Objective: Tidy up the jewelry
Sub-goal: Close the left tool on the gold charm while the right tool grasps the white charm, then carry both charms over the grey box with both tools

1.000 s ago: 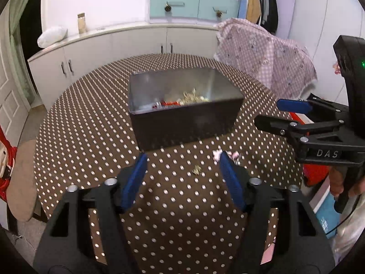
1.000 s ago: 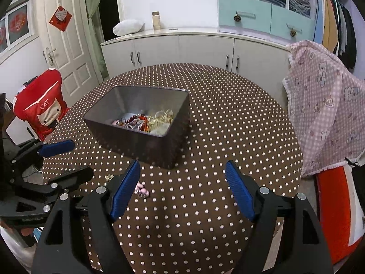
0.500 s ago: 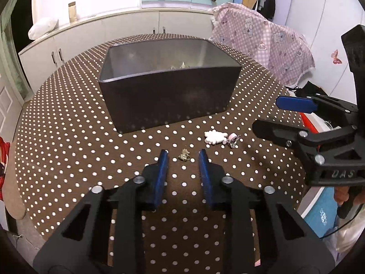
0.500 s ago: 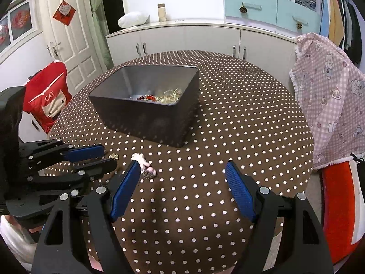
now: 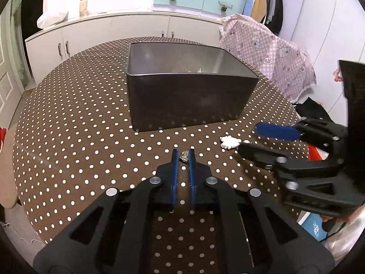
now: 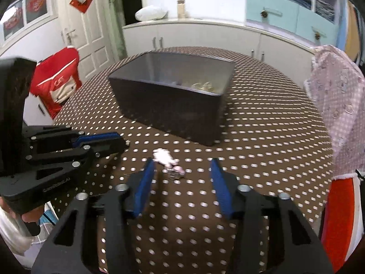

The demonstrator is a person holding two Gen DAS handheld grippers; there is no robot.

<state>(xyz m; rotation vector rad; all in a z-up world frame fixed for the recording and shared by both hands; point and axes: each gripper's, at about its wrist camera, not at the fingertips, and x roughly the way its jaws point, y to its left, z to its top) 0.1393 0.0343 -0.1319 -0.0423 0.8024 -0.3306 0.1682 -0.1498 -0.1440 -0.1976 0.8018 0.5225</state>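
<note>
A dark metal box [image 5: 189, 100] with jewelry inside stands on the round polka-dot table [image 5: 75, 137]; it also shows in the right wrist view [image 6: 173, 105]. My left gripper [image 5: 183, 154] is shut on a small gold trinket [image 5: 183, 158] at the tabletop in front of the box. A white and pink charm [image 6: 162, 156] with a silver piece [image 6: 174, 173] lies on the table. My right gripper [image 6: 182, 171] is open, low over the table, with the charm between its fingertips. In the left wrist view the charm [image 5: 229, 142] lies just left of the right gripper.
A pink checked cloth [image 5: 264, 52] hangs beside the table on the right. White cabinets [image 5: 109, 34] run along the back wall. A red bag [image 6: 59, 84] is on the left by the door.
My left gripper has closed on the gold trinket. My right gripper has moved down and forward over the white charm, with its jaws narrowing.
</note>
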